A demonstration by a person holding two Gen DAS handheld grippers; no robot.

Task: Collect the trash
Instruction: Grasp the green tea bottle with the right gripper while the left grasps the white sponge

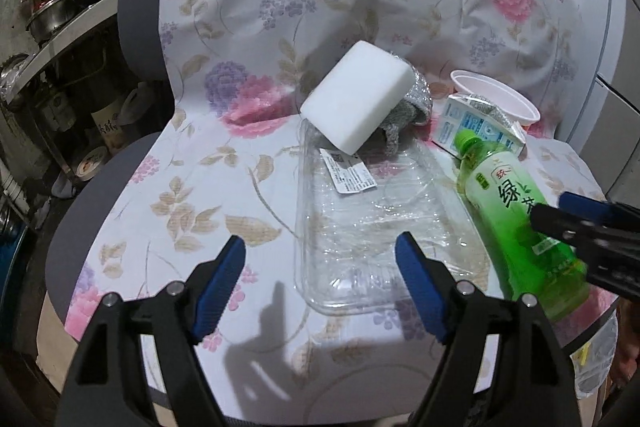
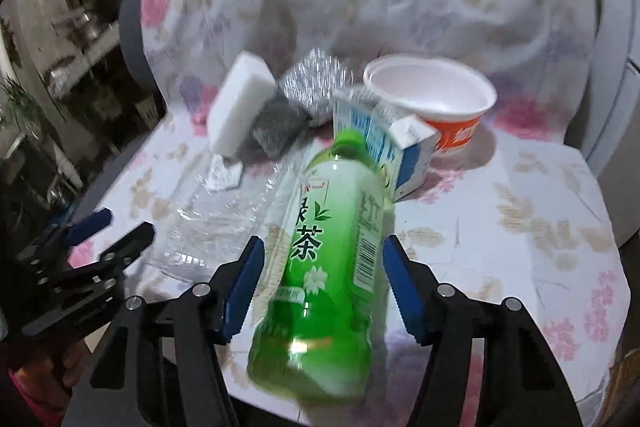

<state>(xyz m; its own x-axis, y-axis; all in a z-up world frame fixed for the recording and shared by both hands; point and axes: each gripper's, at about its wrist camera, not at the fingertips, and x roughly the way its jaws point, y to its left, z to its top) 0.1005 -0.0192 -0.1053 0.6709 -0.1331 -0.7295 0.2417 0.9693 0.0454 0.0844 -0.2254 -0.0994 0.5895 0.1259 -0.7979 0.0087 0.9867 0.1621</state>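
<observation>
My right gripper [image 2: 322, 283] straddles the lying green tea bottle [image 2: 324, 247], pads apart from its sides, nothing grasped. My left gripper [image 1: 320, 277] is spread wide over the clear plastic tray's [image 1: 372, 227] near edge, empty. Bare floral cloth [image 2: 520, 247] lies right of the bottle. Behind, the milk carton [image 2: 396, 151] leans on an empty bowl [image 2: 432, 95]; the white sponge [image 1: 356, 95] partly hides a silvery scourer [image 2: 312, 79].

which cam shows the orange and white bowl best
The right wrist view: the bowl shows its whole white rim, its inside and part of the orange side behind the milk carton. In the left wrist view only its pale rim and inside show; the carton hides the rest.
</observation>
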